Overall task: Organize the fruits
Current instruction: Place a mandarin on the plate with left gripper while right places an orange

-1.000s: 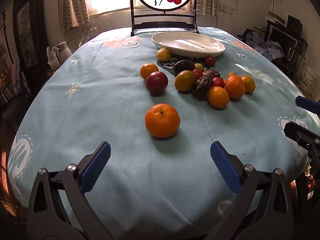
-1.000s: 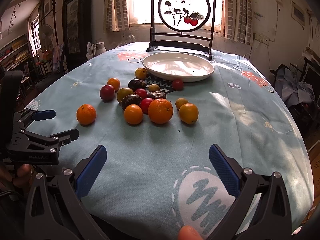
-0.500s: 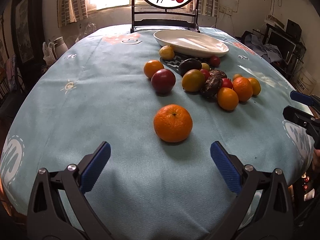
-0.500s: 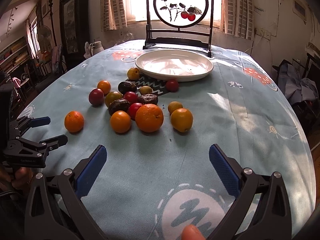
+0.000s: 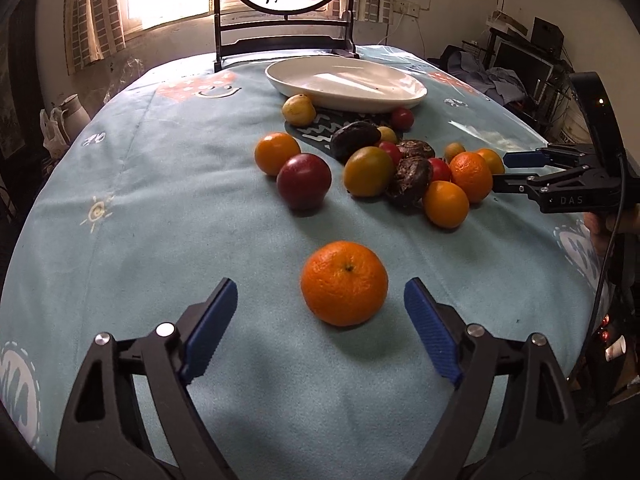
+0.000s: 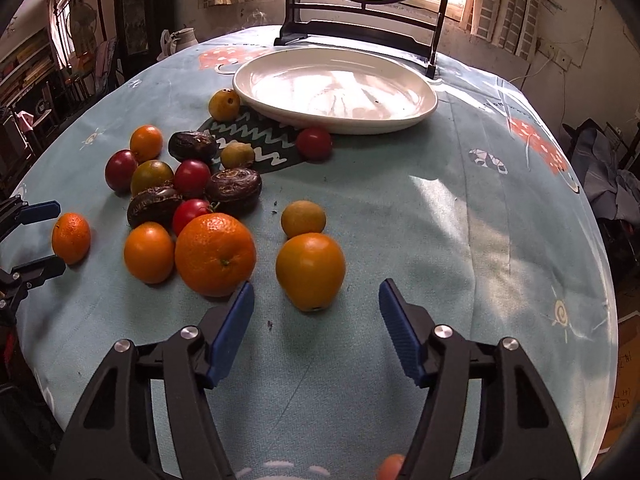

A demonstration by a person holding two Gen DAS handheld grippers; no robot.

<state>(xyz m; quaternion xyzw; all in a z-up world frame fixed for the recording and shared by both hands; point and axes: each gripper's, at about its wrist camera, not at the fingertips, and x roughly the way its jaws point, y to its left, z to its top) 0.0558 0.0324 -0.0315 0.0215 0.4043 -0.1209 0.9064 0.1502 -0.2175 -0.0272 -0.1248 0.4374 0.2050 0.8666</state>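
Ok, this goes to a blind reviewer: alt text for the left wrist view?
The open left claw faces a lone orange mandarin on a light blue tablecloth. Beyond lie mixed fruits before an empty white plate.

The only lettering I can read is "DAS", pale on the black body of my right gripper (image 5: pixel 560 182), as my left camera sees it, beside the fruit pile. The rest of that word is cut off. The blue desk cloth (image 5: pixel 160 208) carries only drawn motifs, no words.
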